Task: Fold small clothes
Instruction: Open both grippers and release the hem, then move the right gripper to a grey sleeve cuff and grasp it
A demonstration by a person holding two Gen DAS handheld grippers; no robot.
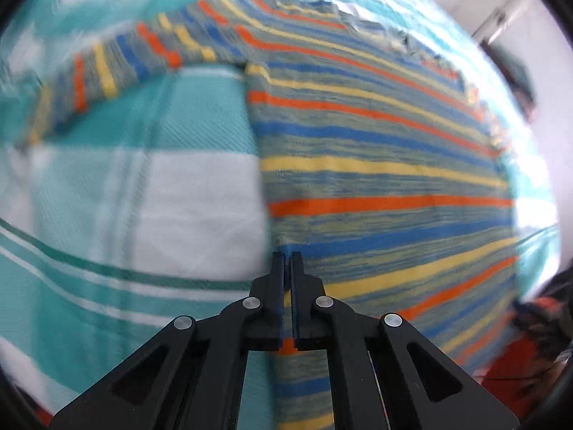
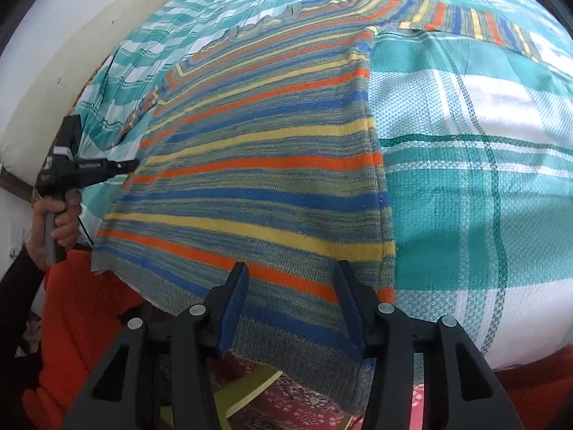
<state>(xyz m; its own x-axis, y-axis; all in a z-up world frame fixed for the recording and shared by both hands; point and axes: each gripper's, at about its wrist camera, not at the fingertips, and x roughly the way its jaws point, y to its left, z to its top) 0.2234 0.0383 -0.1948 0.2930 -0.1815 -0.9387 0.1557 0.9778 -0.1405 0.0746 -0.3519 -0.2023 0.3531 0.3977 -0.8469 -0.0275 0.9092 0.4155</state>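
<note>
Striped knit sweater [image 2: 258,165] flat on teal-white plaid bedspread [image 2: 465,179], unfolded. Left gripper [image 1: 286,256] fingers together at sweater's side edge, grip unclear; right gripper [image 2: 290,268] fingers apart over hem. Next: clamp hem, fold

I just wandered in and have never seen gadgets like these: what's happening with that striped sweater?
A person is folding a small striped sweater laid flat on a teal plaid cloth, using a hand-held two-finger gripper in each hand. The left gripper is shut at the sweater's side edge near the hem; whether it pinches the knit is unclear. The right gripper hangs open over the hem with nothing held. One sleeve lies stretched out to the side, so no fold shows yet.
</note>
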